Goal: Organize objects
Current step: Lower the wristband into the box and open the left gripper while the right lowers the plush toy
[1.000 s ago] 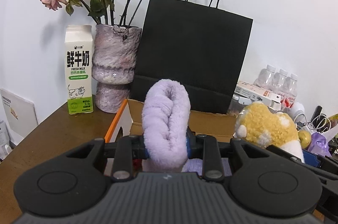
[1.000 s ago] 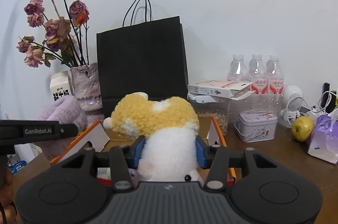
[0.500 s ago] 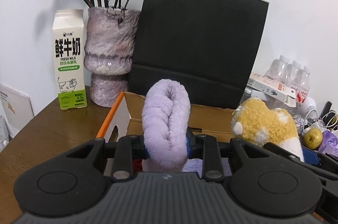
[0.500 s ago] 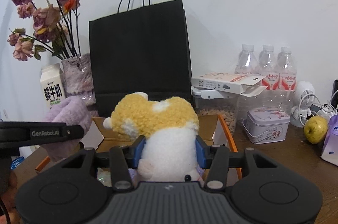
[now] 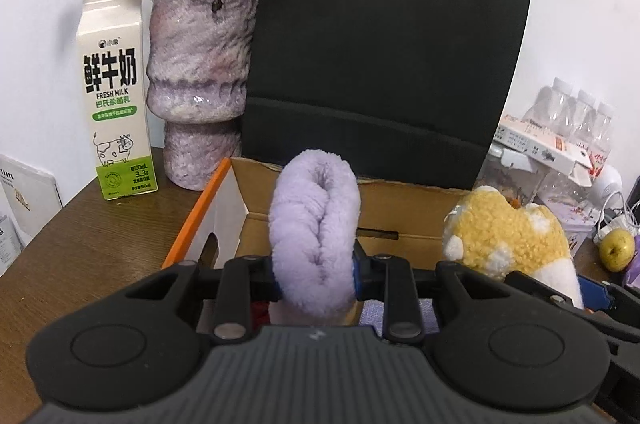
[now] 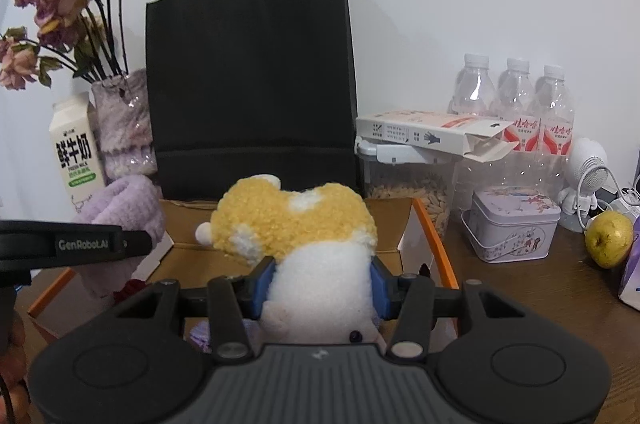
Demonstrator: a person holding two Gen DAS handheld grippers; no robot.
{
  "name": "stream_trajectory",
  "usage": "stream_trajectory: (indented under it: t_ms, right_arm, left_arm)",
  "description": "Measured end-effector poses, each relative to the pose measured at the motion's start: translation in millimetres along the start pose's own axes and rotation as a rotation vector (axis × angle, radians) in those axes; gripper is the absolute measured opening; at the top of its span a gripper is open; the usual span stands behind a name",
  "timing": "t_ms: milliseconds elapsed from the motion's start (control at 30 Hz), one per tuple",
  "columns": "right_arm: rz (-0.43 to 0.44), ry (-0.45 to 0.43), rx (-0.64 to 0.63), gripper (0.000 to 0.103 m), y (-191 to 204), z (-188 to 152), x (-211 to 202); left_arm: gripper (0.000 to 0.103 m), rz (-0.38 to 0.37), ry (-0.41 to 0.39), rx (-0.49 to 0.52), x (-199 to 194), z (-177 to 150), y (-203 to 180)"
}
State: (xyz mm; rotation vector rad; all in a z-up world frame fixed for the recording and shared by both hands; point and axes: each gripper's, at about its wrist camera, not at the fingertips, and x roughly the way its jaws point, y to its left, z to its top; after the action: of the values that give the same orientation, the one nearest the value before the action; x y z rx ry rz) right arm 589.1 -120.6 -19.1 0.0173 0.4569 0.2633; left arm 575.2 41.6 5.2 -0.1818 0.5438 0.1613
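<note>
Left gripper [image 5: 314,274] was clamped on a folded purple towel [image 5: 314,232], the pads pressing its lower part and the roll standing upright, long axis near vertical, above the fingers. Right gripper [image 6: 320,282] was closed on the white lower half of a yellow-and-white plush toy [image 6: 296,220], its yellow head up and forward of the pads. Both loads hung over the open cardboard box [image 5: 400,208] with orange-edged flaps, towel toward the box's left side, toy toward its right; the box floor lay below and slightly ahead of both grippers, with something purple and something red already showing inside. In the right view the left gripper sat at the box's left flap, the two tools side by side and apart. Judged: each item looked ready to go straight down into its own side, neither arm needing to cross. A black paper bag [image 6: 248,72] stood just behind the box, limiting forward travel.
</note>
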Motion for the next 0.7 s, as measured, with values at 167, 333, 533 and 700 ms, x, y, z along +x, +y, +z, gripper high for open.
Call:
stream_trajectory:
  t_ms: [167,333,533,700]
  right_arm:
    - [0.0,0.038,-0.007,0.051,-1,-2,9]
    - [-0.008,0.044,-0.011,0.078,-1,-2,10]
    - [-0.019,0.052,-0.019,0.103,0,-3,10]
    - [-0.02,0.044,-0.012,0.103,-1,-3,8]
  left_arm:
    - [0.043,0.012,0.01,0.005,4,0,-1]
    - [0.085,0.023,-0.023,0.008,-2,0,-2]
    - [0.103,0.039,-0.061,0.018,-8,1,-6]
    - [0.103,0.045,-0.062,0.006,-9,1,-4]
